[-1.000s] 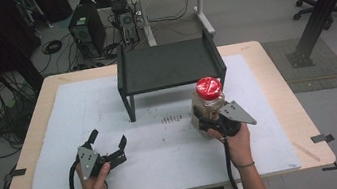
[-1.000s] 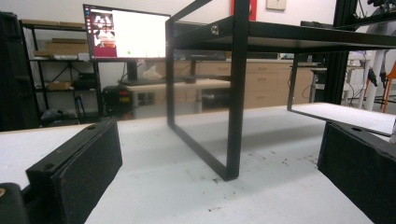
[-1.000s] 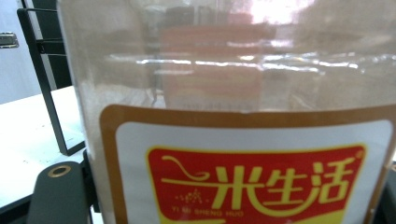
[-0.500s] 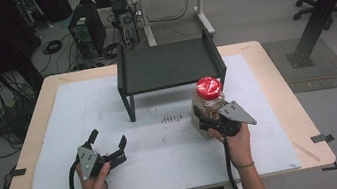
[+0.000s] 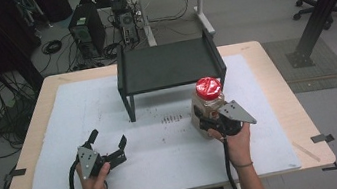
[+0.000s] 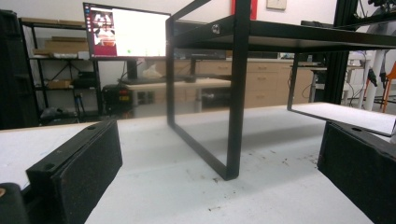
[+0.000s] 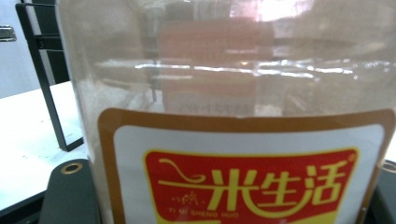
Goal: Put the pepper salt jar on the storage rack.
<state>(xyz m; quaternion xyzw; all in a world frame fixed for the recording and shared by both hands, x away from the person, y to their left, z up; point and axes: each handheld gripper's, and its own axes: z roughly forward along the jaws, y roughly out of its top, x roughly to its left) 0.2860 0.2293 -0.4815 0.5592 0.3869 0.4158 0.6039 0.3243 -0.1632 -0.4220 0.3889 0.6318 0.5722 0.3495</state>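
left gripper (image 5: 110, 144): low over the table, jaws spread wide, nothing between them | right gripper (image 5: 206, 121): upright, level, jaws clamped on something | both forearms enter from the bottom edge

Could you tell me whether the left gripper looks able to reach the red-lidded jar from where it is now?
Probably yes. The left gripper sits open on the white mat, and bare mat lies between it and the red-lidded jar. But the right gripper has its jaws around the jar's near side.
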